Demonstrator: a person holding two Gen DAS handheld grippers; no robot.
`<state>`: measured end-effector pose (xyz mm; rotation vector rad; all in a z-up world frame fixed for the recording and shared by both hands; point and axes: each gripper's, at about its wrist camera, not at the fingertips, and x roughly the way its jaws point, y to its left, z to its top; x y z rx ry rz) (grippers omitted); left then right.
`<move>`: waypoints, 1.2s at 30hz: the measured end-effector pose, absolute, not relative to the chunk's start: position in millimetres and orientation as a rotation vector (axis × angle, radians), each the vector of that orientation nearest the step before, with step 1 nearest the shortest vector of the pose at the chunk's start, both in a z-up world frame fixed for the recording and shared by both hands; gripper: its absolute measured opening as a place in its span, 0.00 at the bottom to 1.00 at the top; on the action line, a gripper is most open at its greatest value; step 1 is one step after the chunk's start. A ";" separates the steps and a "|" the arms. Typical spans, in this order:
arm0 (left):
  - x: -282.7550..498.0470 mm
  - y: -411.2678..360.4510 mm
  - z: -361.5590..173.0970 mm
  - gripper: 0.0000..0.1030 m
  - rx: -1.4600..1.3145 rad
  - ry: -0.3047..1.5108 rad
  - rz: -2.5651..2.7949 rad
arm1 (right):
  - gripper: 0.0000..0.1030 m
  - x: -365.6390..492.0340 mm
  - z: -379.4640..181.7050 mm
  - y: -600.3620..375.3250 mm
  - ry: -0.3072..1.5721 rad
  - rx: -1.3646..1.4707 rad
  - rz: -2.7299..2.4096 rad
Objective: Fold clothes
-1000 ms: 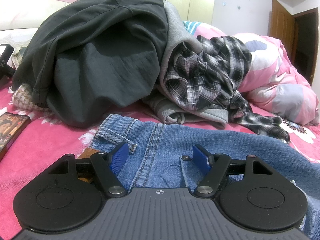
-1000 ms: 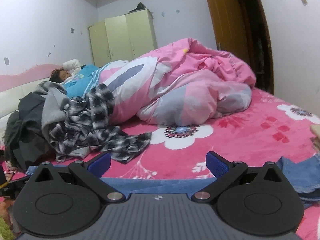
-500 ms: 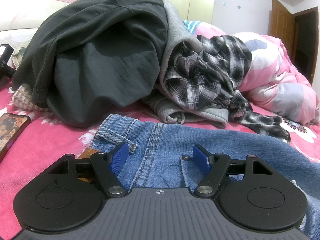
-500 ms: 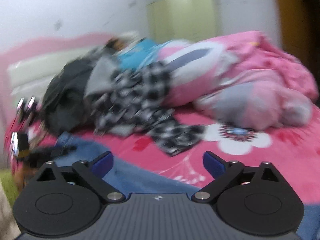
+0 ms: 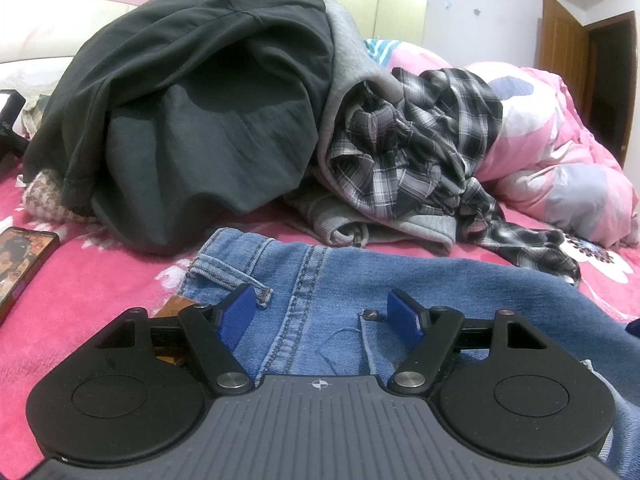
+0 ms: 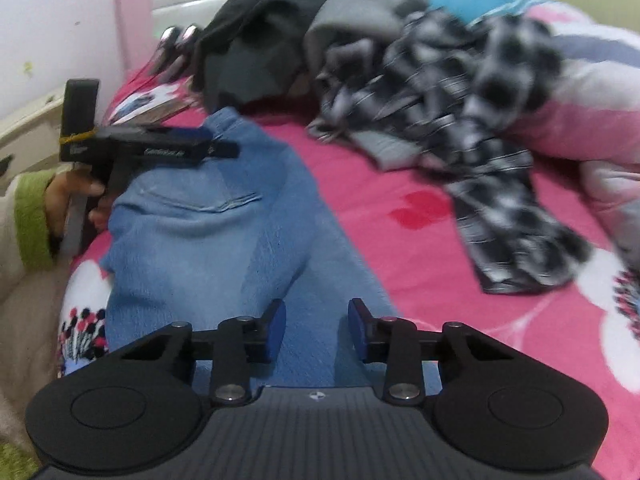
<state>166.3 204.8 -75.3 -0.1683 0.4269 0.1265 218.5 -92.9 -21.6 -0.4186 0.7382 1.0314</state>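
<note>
Jeans [image 6: 208, 240] lie stretched along the pink bed [image 6: 400, 208], their long axis running from the waistband at the far left, down the legs toward the right gripper [image 6: 316, 328]. That gripper sits over the leg end, the denim directly under and ahead of its jaws, which stand partly spread with a clear gap; I can't see them pressing any cloth yet. The left gripper [image 5: 322, 314] is parked at the waistband, jaws spread wide over the belt loop and seam, nothing pinched. So each hand has its own end, and the right is nearer the legs, which I'd judge is the end to lift for the fold.

Against the earlier frames, the right gripper has swung across from facing the quilt [image 6: 580, 92] and tipped downward onto the denim, and its jaws have just been closing from wide open. The left view is unchanged.
</note>
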 end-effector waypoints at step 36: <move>171.6 201.4 -76.3 0.74 -0.137 0.447 0.122 | 0.02 209.2 -58.7 -67.8 0.563 -0.818 0.711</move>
